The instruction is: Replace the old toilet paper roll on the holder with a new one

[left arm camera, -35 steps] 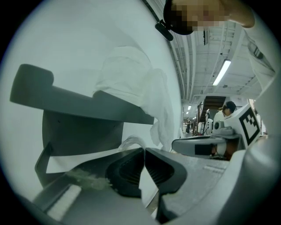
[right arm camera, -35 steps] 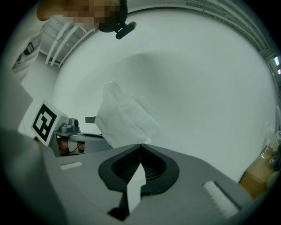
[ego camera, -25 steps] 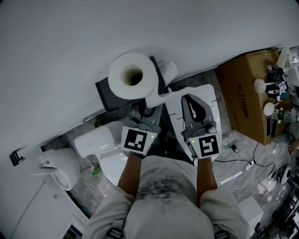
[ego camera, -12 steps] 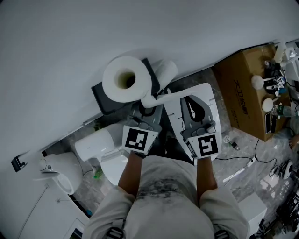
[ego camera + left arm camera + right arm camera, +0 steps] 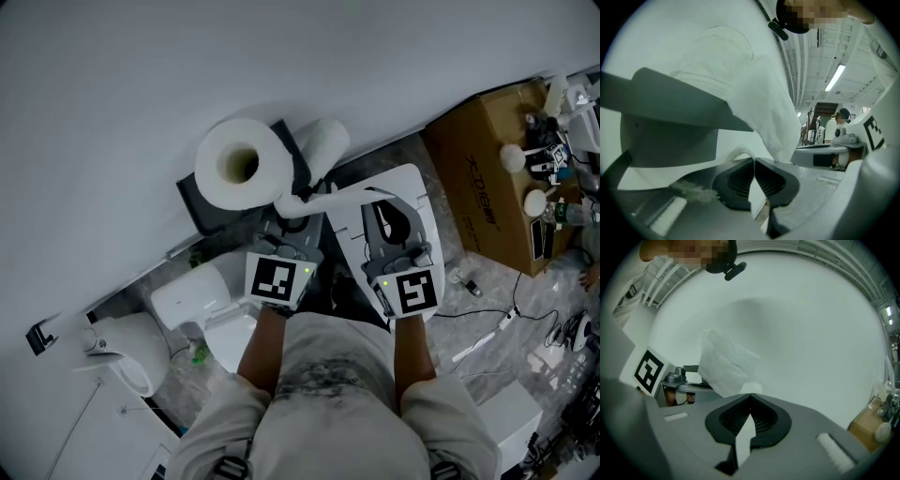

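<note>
Toilet paper roll [image 5: 239,164] has drifted left along the wall. Left gripper [image 5: 753,163] and right gripper [image 5: 750,400], both near level, stay clamped on its loose sheet [image 5: 726,367].

No legible words or numbers anywhere.
Cardboard box [image 5: 487,178], right edge of head view: dark print [image 5: 485,202] on its side, too small to read.
Square coded markers [image 5: 277,280] on cubes of left gripper [image 5: 753,161] and right gripper [image 5: 750,397]: patterns only, no letters.
</note>
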`<state>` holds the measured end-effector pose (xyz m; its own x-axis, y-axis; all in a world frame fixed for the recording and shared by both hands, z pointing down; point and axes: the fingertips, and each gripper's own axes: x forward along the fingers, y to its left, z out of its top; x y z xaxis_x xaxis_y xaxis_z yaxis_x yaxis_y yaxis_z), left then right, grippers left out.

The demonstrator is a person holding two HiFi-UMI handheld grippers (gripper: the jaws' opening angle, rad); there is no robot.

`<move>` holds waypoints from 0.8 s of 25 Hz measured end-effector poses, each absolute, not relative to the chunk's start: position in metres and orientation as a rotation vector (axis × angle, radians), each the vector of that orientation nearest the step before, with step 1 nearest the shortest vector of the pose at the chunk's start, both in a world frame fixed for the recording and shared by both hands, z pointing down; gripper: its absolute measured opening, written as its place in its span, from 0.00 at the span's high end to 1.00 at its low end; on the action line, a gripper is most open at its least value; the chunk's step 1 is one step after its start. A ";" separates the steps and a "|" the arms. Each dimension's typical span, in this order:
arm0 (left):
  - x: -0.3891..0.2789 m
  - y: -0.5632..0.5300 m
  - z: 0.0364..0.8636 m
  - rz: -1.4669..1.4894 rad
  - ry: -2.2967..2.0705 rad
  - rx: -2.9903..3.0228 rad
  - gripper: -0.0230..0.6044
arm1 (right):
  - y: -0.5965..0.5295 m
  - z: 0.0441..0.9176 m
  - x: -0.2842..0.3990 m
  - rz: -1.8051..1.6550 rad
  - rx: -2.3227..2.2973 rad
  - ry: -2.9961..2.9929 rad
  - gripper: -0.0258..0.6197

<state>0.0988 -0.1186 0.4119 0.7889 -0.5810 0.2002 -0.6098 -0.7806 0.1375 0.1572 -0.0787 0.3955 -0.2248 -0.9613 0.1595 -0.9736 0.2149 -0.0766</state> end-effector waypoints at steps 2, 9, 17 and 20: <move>0.100 -0.119 0.412 0.218 -0.942 2.779 0.94 | -0.078 0.396 0.158 0.247 1.911 -2.384 0.96; 0.104 -0.121 0.413 0.218 -0.986 2.767 0.94 | -0.078 0.397 0.164 0.254 1.931 -2.371 0.96; 0.108 -0.123 0.413 0.230 -0.996 2.769 0.94 | -0.079 0.394 0.168 0.232 1.950 -2.372 0.96; 0.116 -0.120 0.414 0.226 -0.952 2.806 0.94 | -0.079 0.394 0.169 0.214 1.964 -2.375 0.96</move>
<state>0.1163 -0.1202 0.4137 0.7849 -0.5876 0.1967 -0.6133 -0.7820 0.1111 0.1693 -0.0788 0.3941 -0.1910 -0.9731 0.1284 -0.9804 0.1828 -0.0734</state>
